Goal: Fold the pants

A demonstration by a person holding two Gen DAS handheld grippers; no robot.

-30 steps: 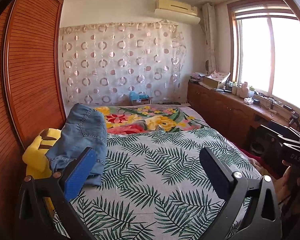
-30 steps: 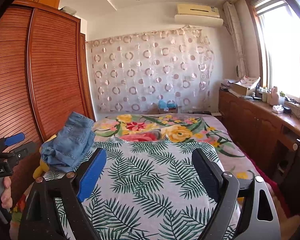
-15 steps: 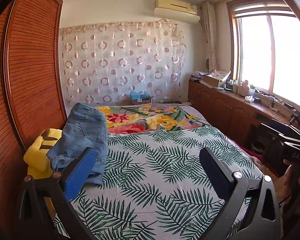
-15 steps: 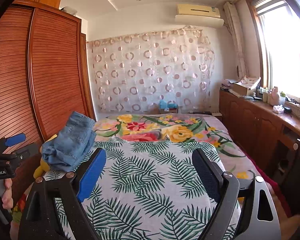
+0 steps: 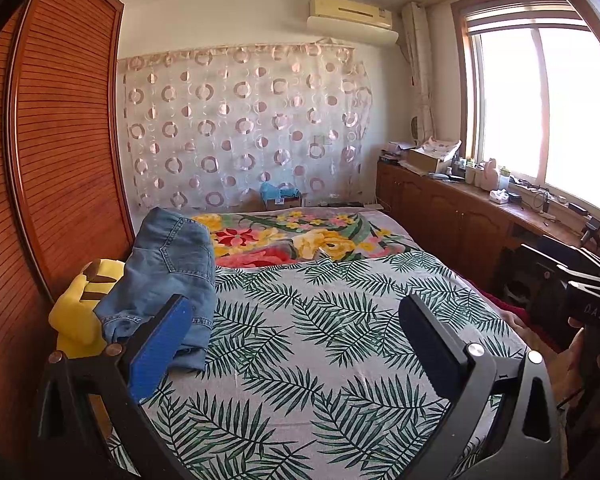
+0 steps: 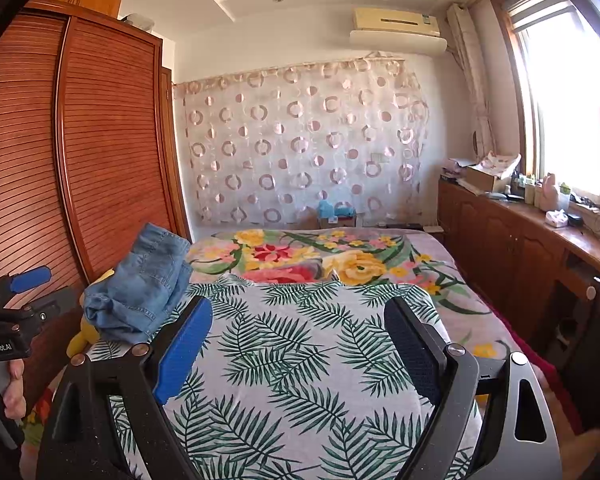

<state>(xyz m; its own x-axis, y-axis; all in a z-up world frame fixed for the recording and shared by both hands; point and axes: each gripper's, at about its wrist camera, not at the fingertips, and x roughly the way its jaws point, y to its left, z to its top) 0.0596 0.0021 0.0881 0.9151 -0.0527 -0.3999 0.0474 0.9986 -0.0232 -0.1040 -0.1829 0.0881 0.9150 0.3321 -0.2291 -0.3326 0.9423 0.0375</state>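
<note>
While both handheld tools hang above the foot of a bed (image 5: 340,360) spread with a grey cover printed in green palm fronds, a pair of light-blue denim pants (image 5: 168,276) lies bunched along the bed's left edge, draped partly over a yellow plush toy (image 5: 80,308) and close beside a reddish-brown louvred wooden wardrobe (image 5: 60,160). The left gripper (image 5: 296,344), black-framed with one blue pad and one dark pad, has its jaws spread wide with only bedcover showing between them; its blue pad overlaps the lower hem of the denim in that view, though whether it touches the cloth cannot be told. The right gripper (image 6: 300,340), of the same build, also stands with jaws wide apart and empty, aimed along the middle of the bed, the pants off to its left (image 6: 140,284). A hand (image 6: 8,400) on the left tool's handle shows at the left margin of the right wrist view. Farther up the bed lies a floral blanket (image 6: 300,256) in red, yellow and green, and behind it a sheer curtain with ring patterns (image 6: 300,148) covers the far wall. A sunlit window (image 5: 540,112) runs above a long brown wooden cabinet (image 5: 460,224) on the right.
</note>
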